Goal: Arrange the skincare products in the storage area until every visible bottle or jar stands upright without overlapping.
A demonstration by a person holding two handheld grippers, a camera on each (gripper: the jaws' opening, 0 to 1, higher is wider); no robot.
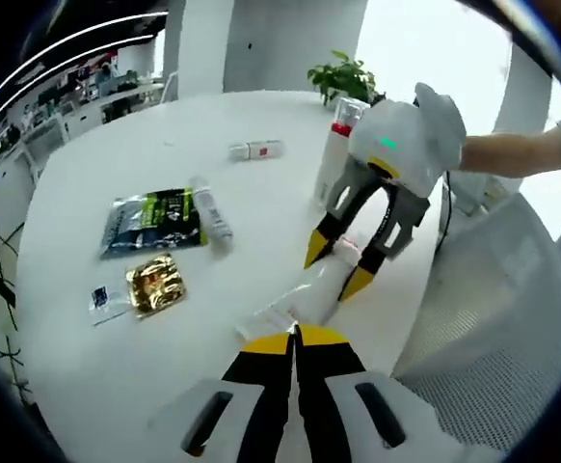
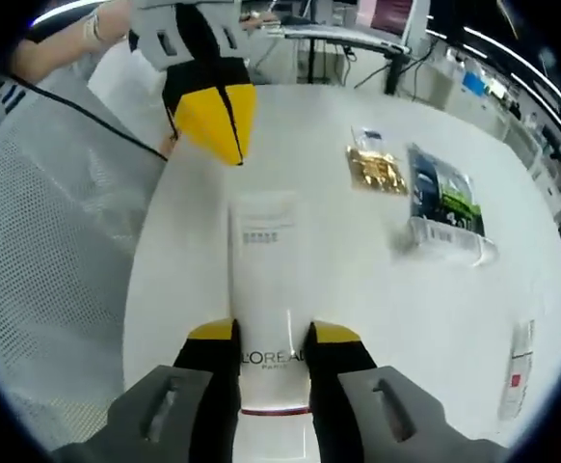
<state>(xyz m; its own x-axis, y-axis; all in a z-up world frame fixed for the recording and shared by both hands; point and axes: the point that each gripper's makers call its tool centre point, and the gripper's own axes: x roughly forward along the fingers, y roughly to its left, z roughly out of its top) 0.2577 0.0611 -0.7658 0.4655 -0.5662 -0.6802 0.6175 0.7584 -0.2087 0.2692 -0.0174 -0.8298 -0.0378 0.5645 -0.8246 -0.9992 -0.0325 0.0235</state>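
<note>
Presently, on the round white table [image 1: 117,367]: one white L'Oréal tube [image 2: 264,318] lying flat near the edge, clamped by the right gripper [image 2: 272,349] at its cap end. Left gripper [image 1: 296,340]: jaws closed together, empty, tips at the tube's crimped end. Surrounding items: gold sachet [image 1: 154,284], dark green packet [image 1: 154,221], small white tube [image 1: 210,208] beside the packet, red-and-white box [image 1: 255,149], all lying flat. Left gripper view adds an upright white bottle with red cap [image 1: 333,159] and a potted plant [image 1: 343,77]. Mesh chair [image 2: 49,251] alongside the table.
</note>
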